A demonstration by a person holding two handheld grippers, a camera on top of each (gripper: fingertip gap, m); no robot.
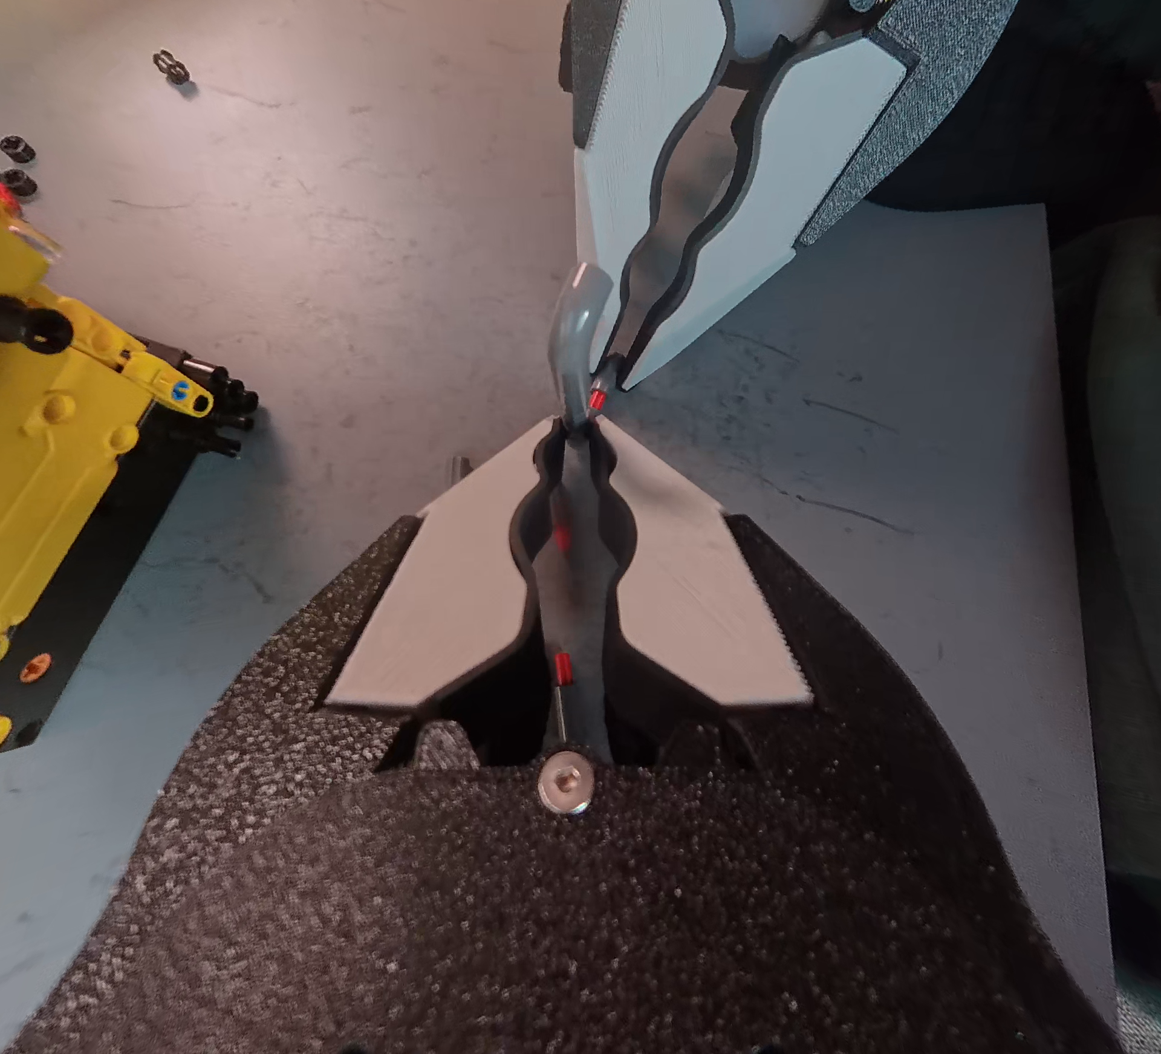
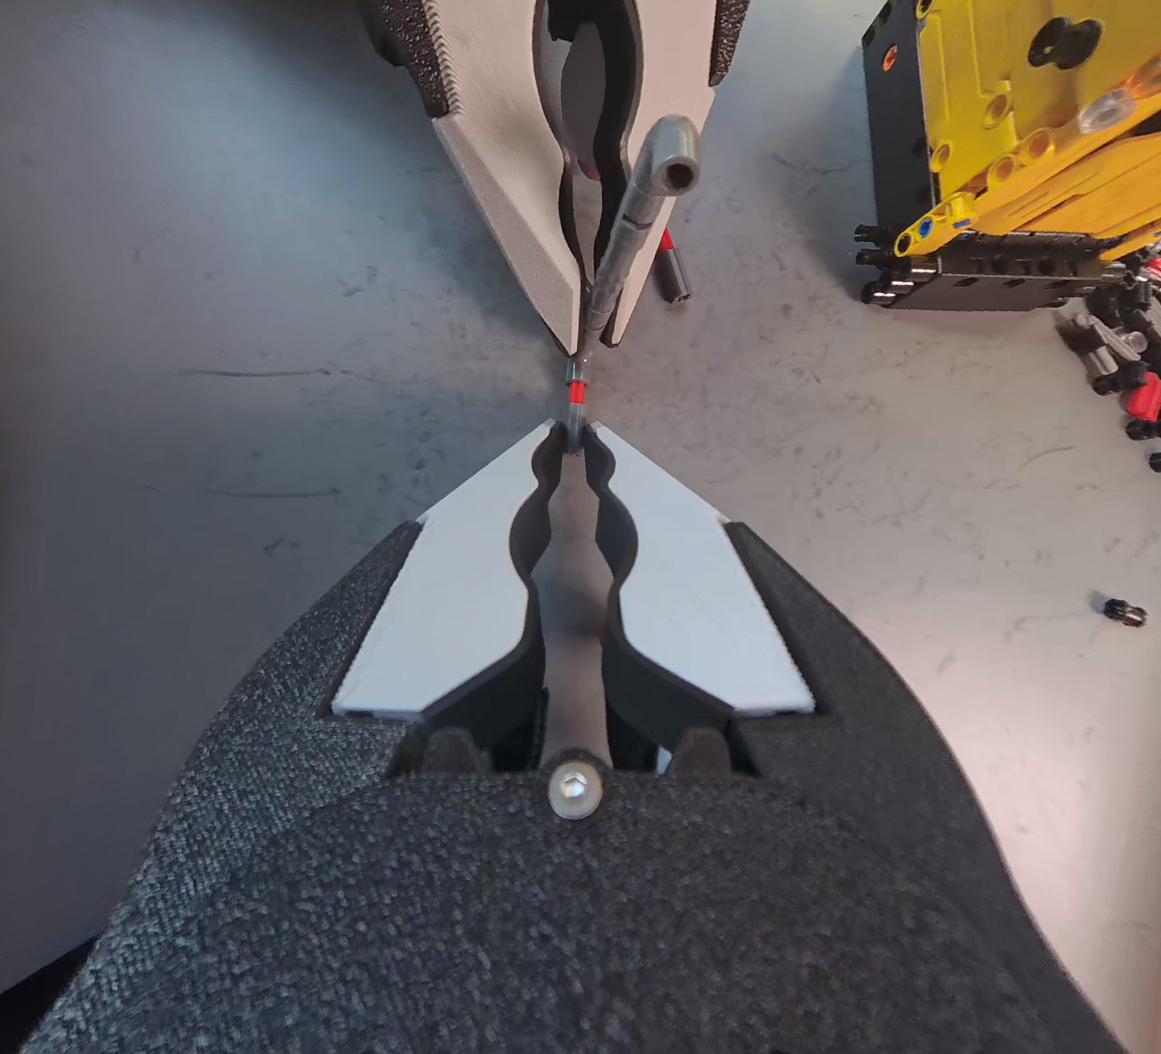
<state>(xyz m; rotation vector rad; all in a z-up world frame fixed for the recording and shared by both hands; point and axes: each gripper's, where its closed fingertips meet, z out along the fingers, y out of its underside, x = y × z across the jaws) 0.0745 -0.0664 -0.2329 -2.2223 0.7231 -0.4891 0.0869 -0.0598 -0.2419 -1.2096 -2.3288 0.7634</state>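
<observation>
My left gripper point(image 1: 575, 428) is shut on a grey bent tube point(image 1: 577, 333) and holds it above the grey table point(image 1: 345, 207). In the right wrist view this gripper point(image 2: 587, 342) comes in from the top, and the tube point(image 2: 634, 219) runs along its fingers with the bent open end up. My right gripper point(image 2: 573, 434) is shut on a small red-and-grey pin point(image 2: 575, 392), whose far end meets the tube's lower end. In the left wrist view the right gripper point(image 1: 612, 378) reaches in from the upper right with the pin point(image 1: 597, 397) at its tips.
A yellow and black toy brick model point(image 1: 63, 427) point(image 2: 1005, 81) stands on the table. Loose black connectors point(image 1: 171, 67) lie near it, with a red-and-black pin point(image 2: 675, 270), a small black piece point(image 2: 1124, 612) and a pile of small parts point(image 2: 1124, 358). The table's edge point(image 1: 1062, 458) runs along the right. My two grippers' fingertips are within a few centimetres of each other. Left tips and right tips are each some 20 centimeters from the small black piece point(image 2: 1124, 612). It turns up in the left wrist view point(image 1: 171, 64) as well.
</observation>
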